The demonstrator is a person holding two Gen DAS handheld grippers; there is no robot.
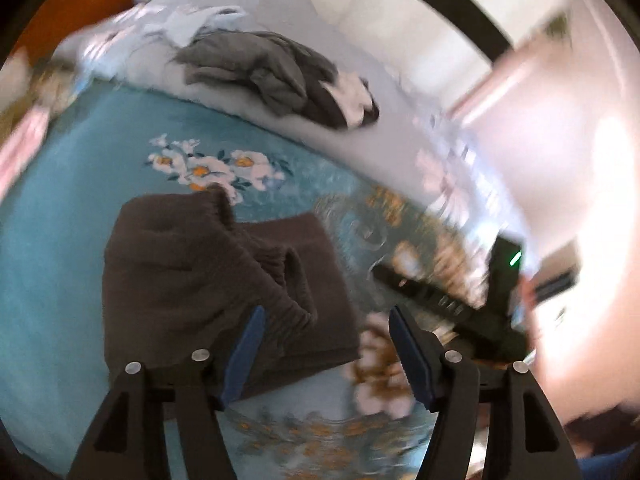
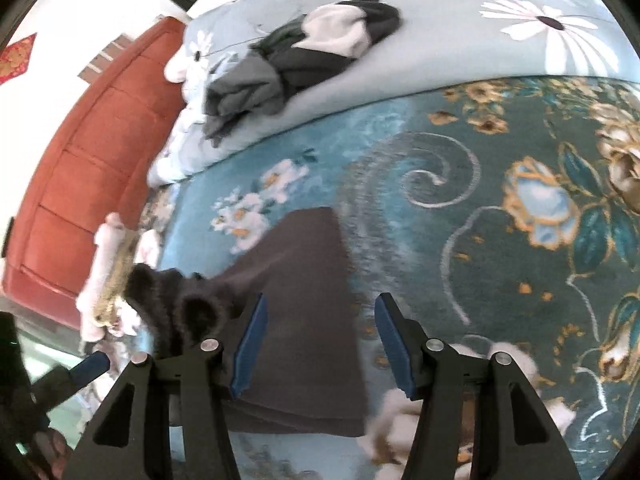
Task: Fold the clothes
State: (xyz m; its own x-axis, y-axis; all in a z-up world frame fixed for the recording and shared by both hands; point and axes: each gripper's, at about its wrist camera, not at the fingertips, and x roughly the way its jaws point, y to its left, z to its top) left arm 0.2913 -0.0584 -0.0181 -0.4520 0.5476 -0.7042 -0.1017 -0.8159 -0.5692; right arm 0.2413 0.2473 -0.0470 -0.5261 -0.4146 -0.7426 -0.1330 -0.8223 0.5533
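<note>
A dark brown garment (image 1: pixel 208 280) lies folded on the teal floral bedspread (image 1: pixel 72 240), with its gathered waistband bunched on top. My left gripper (image 1: pixel 324 316) is open and empty just above its near right edge. In the right wrist view the same brown garment (image 2: pixel 300 320) lies below my right gripper (image 2: pixel 320 308), which is open and empty over its right part. The right gripper also shows as a blurred black shape in the left wrist view (image 1: pixel 460 304). The left gripper's blue pad shows at the lower left of the right wrist view (image 2: pixel 92 364).
A heap of grey, black and white clothes (image 1: pixel 280 76) lies on a pale blue floral duvet (image 2: pixel 440 32) farther back. A red padded headboard (image 2: pixel 80 152) stands at the left. Pink and white fabric (image 2: pixel 108 280) lies by the bed's edge.
</note>
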